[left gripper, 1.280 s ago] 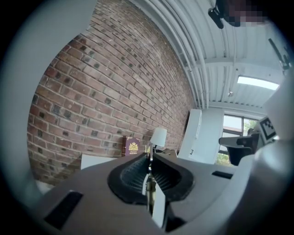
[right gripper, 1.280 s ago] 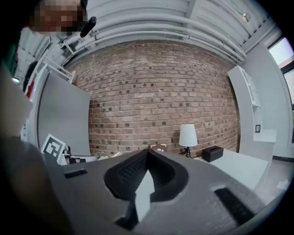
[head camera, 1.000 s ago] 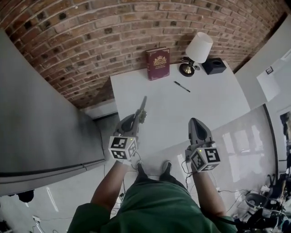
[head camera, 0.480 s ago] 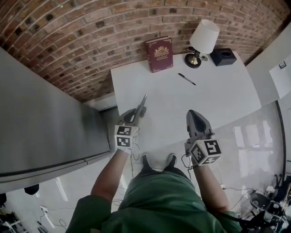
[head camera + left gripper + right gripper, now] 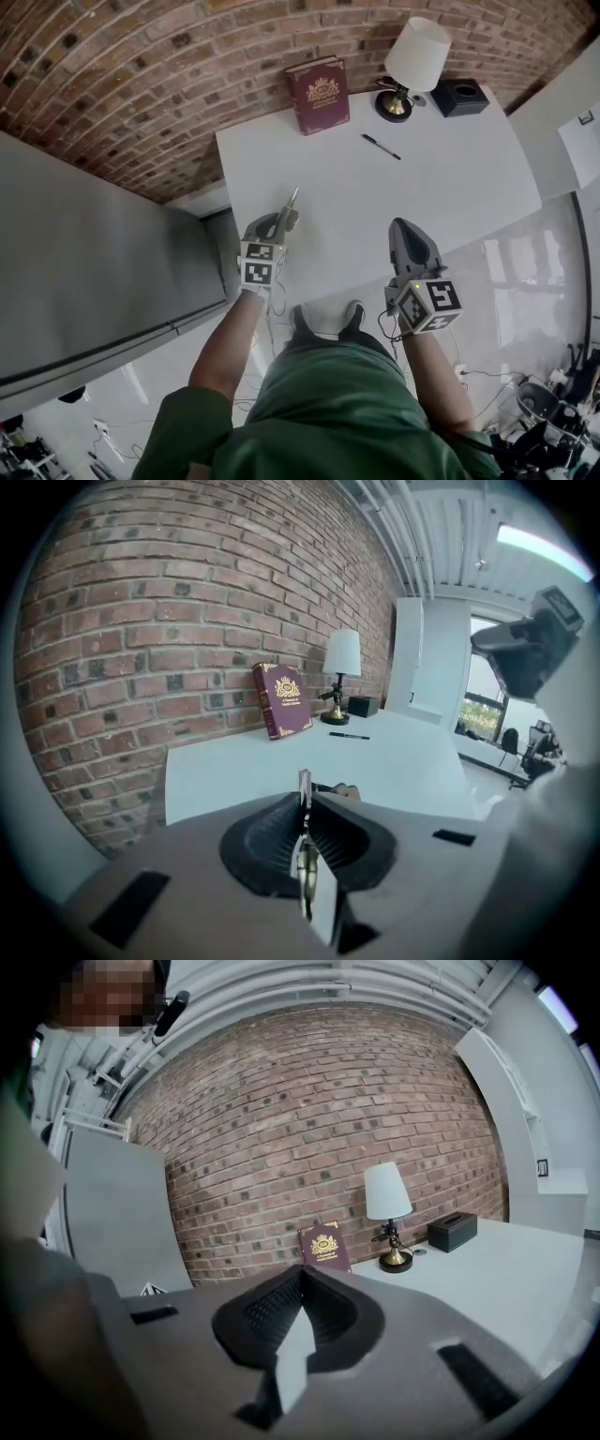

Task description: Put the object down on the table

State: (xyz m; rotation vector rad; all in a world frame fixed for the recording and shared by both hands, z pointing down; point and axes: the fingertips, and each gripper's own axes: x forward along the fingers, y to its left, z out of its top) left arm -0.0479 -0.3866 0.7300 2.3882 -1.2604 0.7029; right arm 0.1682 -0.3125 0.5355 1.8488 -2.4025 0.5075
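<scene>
A thin, flat grey metal piece sticks out forward from my left gripper, which is shut on it over the near left edge of the white table. In the left gripper view the metal piece stands edge-on between the closed black pads, above the table. My right gripper hovers over the table's near edge, right of the left one. Its jaws are shut with nothing between them in the right gripper view.
A dark red book leans against the brick wall at the table's far side. A white-shaded lamp and a black box stand at the far right, with a black pen lying before them. A grey cabinet flanks the left.
My left gripper has moved forward with the metal piece, from beside the table's corner to over its near left edge. The right gripper has kept its place.
</scene>
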